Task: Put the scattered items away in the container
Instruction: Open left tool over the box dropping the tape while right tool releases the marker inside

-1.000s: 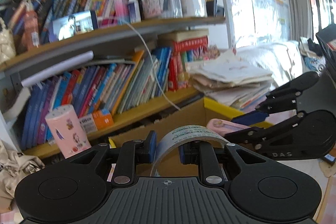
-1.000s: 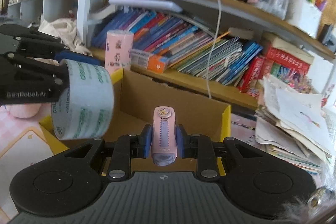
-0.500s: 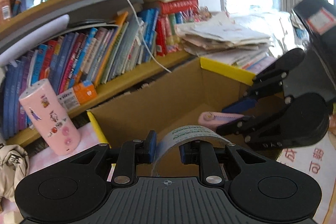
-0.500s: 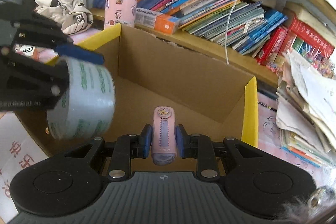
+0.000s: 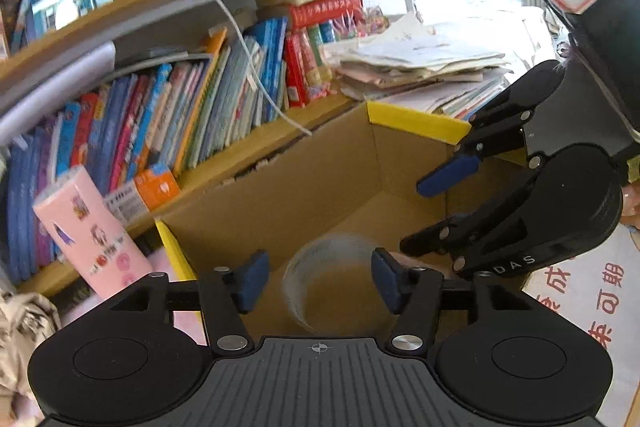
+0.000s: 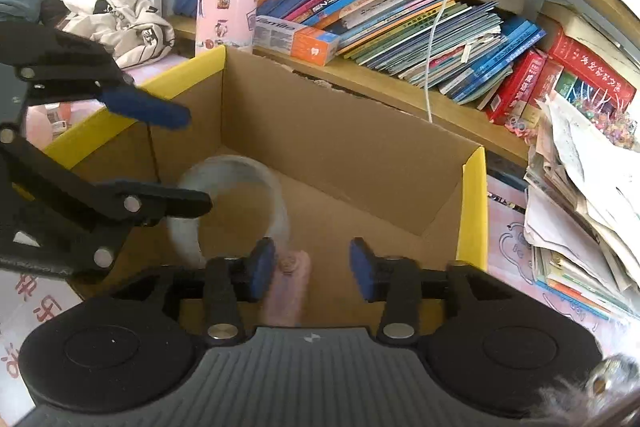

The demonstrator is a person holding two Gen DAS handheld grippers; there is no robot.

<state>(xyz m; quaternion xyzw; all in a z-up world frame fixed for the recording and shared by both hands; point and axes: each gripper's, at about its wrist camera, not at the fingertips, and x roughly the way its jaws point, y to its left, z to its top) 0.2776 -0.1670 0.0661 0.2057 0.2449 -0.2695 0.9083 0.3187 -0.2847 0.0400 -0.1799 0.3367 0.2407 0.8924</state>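
Observation:
Both grippers hang over an open cardboard box [image 5: 344,171] [image 6: 344,147] with yellow-taped edges. My left gripper [image 5: 316,279] [image 6: 188,159] has its jaws opening; a blurred roll of clear tape [image 5: 328,275] [image 6: 228,203] lies loose between and below its pads, untouched, inside the box. My right gripper [image 6: 312,269] [image 5: 424,215] also has its jaws opening; a blurred pink stapler-like item [image 6: 288,283] sits between its blue pads, clear of the right pad, low in the box.
A bookshelf crammed with books [image 6: 380,15] runs behind the box. A pink tin [image 6: 226,13] [image 5: 88,235] and an orange carton [image 6: 296,39] stand on it by the box's left corner. A paper stack [image 6: 580,187] lies to the right, and a white garment [image 6: 116,11] to the left.
Both grippers came down over the box and let go. The tape roll left the left pads and the pink item left the right pads; both now show blurred inside the box.

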